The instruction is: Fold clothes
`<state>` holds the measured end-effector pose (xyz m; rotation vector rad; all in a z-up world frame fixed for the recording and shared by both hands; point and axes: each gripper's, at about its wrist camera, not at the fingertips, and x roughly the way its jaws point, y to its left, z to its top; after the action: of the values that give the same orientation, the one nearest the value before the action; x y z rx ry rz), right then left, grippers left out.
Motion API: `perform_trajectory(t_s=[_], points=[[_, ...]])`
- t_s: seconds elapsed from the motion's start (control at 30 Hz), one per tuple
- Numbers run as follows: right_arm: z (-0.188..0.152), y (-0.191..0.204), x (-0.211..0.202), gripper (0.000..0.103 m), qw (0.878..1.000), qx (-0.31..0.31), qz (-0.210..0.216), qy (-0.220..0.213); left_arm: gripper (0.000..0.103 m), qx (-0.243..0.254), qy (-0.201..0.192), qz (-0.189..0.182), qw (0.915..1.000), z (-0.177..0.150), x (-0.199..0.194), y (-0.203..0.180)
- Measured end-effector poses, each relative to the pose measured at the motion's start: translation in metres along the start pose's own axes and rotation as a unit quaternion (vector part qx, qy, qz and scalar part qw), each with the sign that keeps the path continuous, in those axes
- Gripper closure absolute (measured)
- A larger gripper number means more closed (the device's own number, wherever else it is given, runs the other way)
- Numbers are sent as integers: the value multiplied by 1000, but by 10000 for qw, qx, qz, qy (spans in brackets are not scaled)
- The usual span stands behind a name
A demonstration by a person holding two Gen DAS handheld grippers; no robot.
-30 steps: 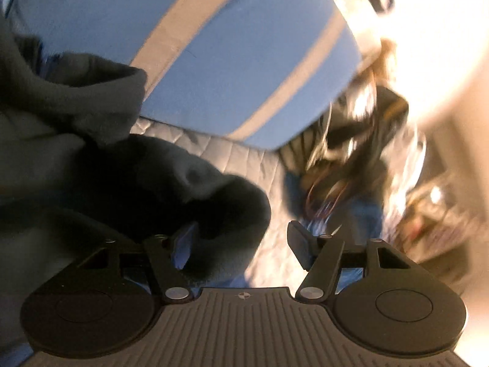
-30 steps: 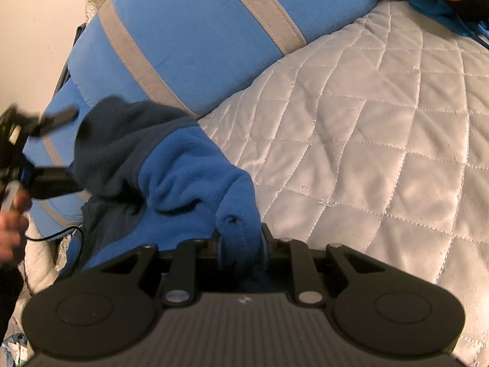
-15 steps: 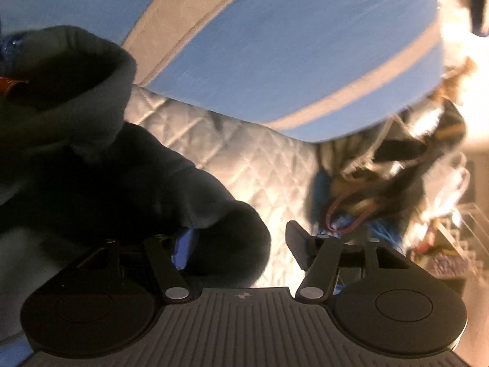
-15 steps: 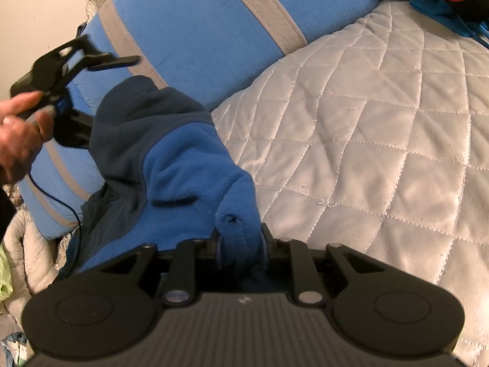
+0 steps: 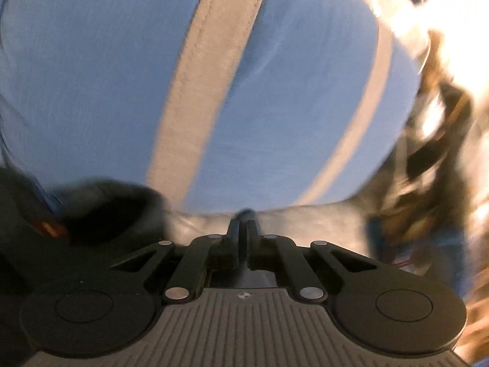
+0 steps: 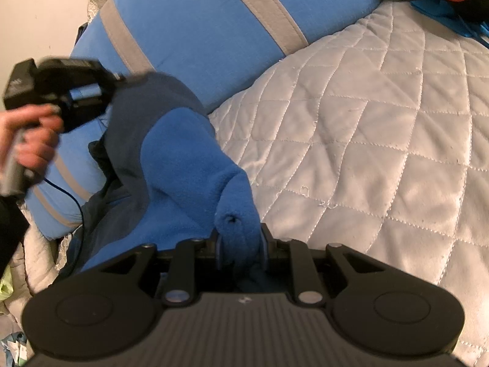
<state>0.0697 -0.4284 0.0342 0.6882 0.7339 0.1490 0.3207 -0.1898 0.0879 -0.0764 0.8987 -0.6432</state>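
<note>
The left claw (image 5: 243, 226) has snapped together since half a second ago, when its fingers stood wide apart beside the dark fleece, and it has swung toward the blue pillow (image 5: 275, 91); the view is smeared with motion. A tiny dark tip shows between its fingertips, but whether that is cloth I can't tell. In the right view that claw sits far left, right against the navy part of the fleece jacket (image 6: 183, 165), held by the person's hand (image 6: 30, 140).

The right claw (image 6: 240, 244) is clamped on a bunched blue end of the jacket, close to the camera, just as before. That anchors one end so the other can be drawn out. The jacket lies crumpled on the left side of the quilted bed (image 6: 382, 122), its far part leaning against the pillow. It's bunched, not flat, so squaring it up looks like the job in hand.
</note>
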Motion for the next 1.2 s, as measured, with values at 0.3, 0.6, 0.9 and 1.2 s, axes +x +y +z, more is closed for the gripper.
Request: perform_trajectory(t_s=[0.3, 0.6, 0.9, 1.2], points=[[0, -1, -1, 68, 10000, 20, 3, -2, 39, 803, -923, 333, 9919, -11, -50, -3], [-1, 1, -1, 67, 10000, -11, -56, -18, 38, 1241, 375, -424, 9907, -68, -12, -42], [-1, 2, 0, 67, 9999, -60, -107, -50, 6, 1004, -137, 196, 9947, -79, 65, -44], [-1, -2, 0, 54, 9998, 79, 160, -91, 4, 1452, -426, 455, 9874, -91, 11, -52]])
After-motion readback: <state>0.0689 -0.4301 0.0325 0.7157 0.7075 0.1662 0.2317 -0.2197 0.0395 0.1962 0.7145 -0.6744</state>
